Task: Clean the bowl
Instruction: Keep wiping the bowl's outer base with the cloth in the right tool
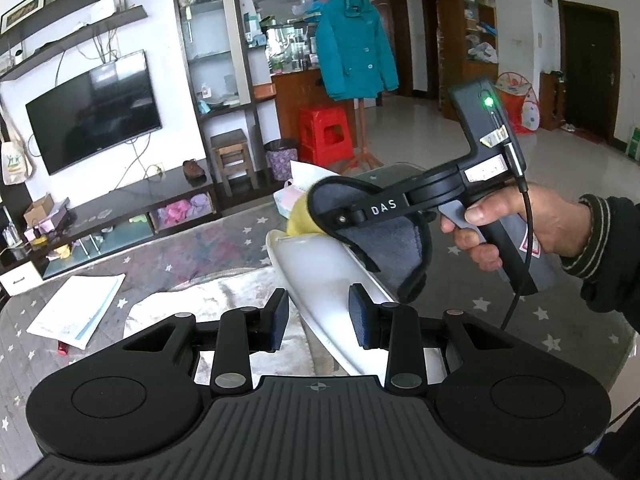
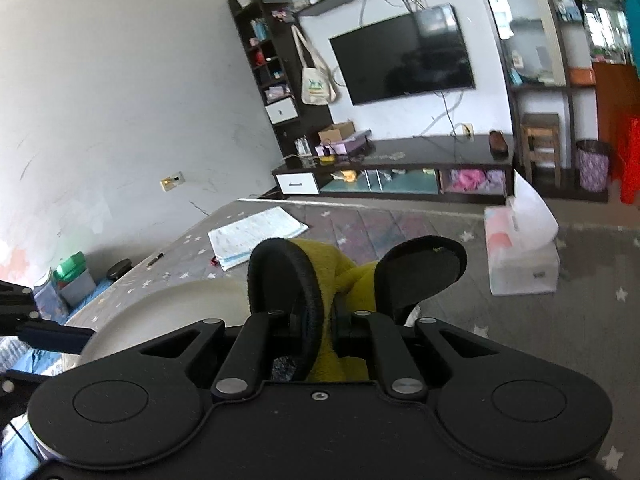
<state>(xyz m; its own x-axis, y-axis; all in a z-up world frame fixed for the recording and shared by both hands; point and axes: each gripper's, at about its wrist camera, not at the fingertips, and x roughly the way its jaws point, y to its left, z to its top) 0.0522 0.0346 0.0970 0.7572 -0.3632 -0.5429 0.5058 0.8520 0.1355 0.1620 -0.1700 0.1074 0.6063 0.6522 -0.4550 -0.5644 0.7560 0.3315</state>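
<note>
A white bowl (image 1: 320,272) is tipped up on its edge above the table, and my left gripper (image 1: 319,318) is shut on its rim between the blue pads (image 1: 358,316). My right gripper (image 1: 360,216) comes in from the right, held by a hand (image 1: 520,220), and is shut on a yellow and grey cloth (image 1: 400,248) with black trim. The cloth lies against the bowl's upper rim. In the right wrist view the cloth (image 2: 336,276) bulges between the shut right gripper (image 2: 328,320), with the bowl (image 2: 180,304) to its lower left.
The table wears a grey cover with stars (image 1: 520,320). A pale cloth (image 1: 200,300) lies under the bowl. Papers (image 1: 76,312) and a small red thing (image 1: 62,348) sit at the left. A tissue box (image 2: 520,264) stands beyond the bowl, a pen (image 2: 155,259) near the far edge.
</note>
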